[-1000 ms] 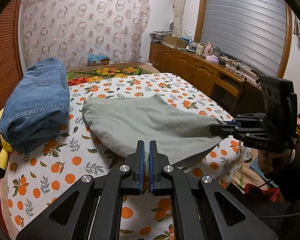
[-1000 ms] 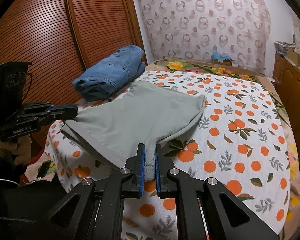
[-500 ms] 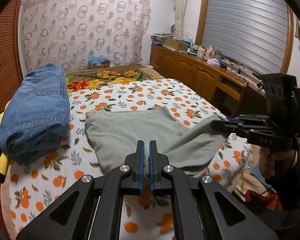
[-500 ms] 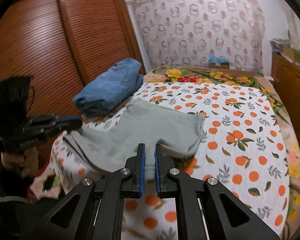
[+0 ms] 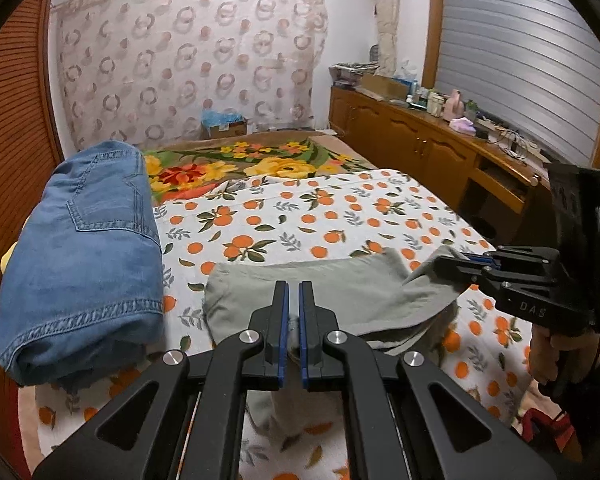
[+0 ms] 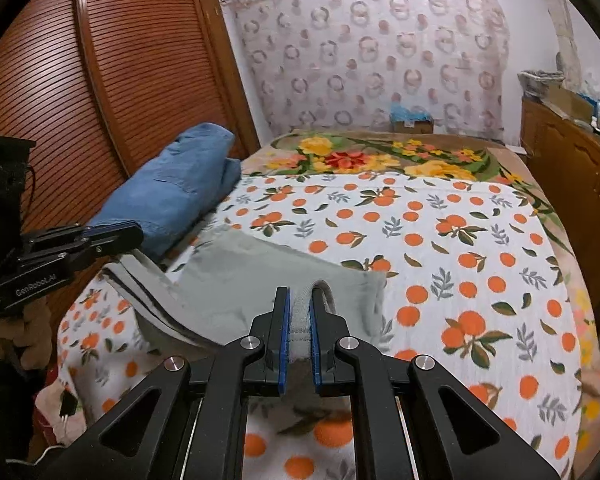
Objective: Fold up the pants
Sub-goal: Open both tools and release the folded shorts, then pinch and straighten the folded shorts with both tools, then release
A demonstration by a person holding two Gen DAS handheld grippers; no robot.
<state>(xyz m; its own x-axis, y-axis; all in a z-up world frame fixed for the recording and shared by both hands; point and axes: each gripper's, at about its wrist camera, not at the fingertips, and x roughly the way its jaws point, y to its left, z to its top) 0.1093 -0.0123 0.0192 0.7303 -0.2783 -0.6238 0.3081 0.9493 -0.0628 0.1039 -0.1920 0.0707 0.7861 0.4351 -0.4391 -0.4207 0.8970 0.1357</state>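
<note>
Gripping grey pants (image 5: 332, 300) with both left gripper (image 5: 293, 312) and right gripper (image 6: 298, 320), I note them at the bed's (image 6: 480, 240) near edge.

Folded blue jeans (image 5: 84, 256) lie at 9 o'clock on the orange-print bedspread (image 5: 320, 216). A floral blanket (image 5: 240, 164) covers the bed toward 12 o'clock, below a ring-patterned curtain (image 5: 188, 60). A cluttered wooden cabinet (image 5: 420, 148) runs along 2 o'clock; slatted wooden doors (image 6: 100, 92) stand at 10 o'clock.
</note>
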